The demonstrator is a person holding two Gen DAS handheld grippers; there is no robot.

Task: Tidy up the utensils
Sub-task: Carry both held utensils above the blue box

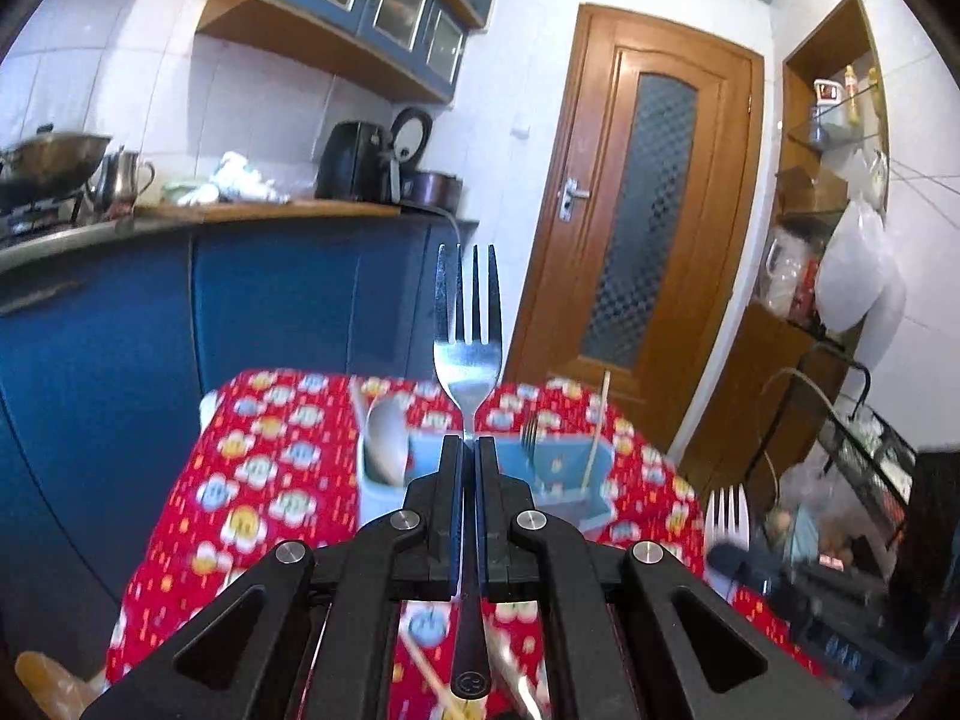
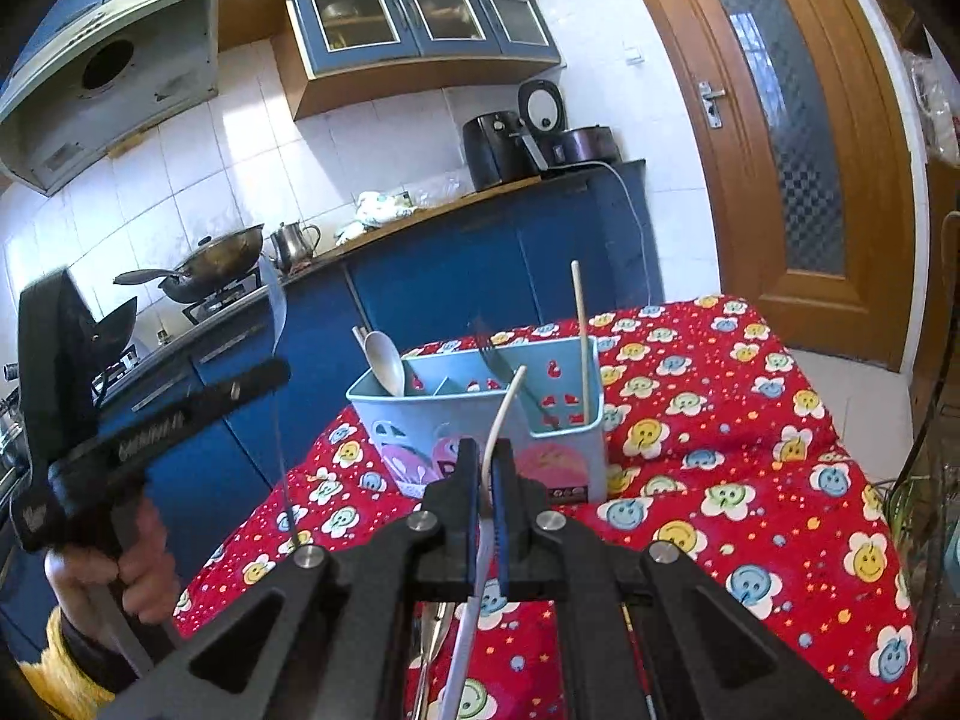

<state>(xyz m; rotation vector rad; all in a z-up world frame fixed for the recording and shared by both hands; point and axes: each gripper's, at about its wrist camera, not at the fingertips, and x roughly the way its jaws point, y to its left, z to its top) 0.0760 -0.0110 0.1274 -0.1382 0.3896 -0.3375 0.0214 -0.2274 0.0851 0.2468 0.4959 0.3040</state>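
My left gripper [image 1: 470, 444] is shut on a steel fork [image 1: 468, 324] with a dark handle, tines pointing up, held above the table in front of the light blue utensil caddy [image 1: 576, 480]. My right gripper [image 2: 487, 450] is shut on a white fork [image 2: 504, 414], seen edge-on; its white tines also show in the left wrist view [image 1: 727, 516]. The caddy [image 2: 480, 420] stands on the red cartoon tablecloth [image 2: 720, 420] just beyond the right gripper. It holds a spoon [image 2: 384, 360], a dark fork [image 2: 489, 354] and a chopstick [image 2: 579, 336] in separate compartments. The left gripper shows at the left of the right wrist view.
Chopsticks [image 1: 429, 675] and a metal utensil [image 2: 435, 630] lie on the cloth under the grippers. A blue kitchen counter [image 1: 270, 288] with a wok, kettle and air fryer stands behind the table. A wooden door [image 1: 636, 228] is at the right.
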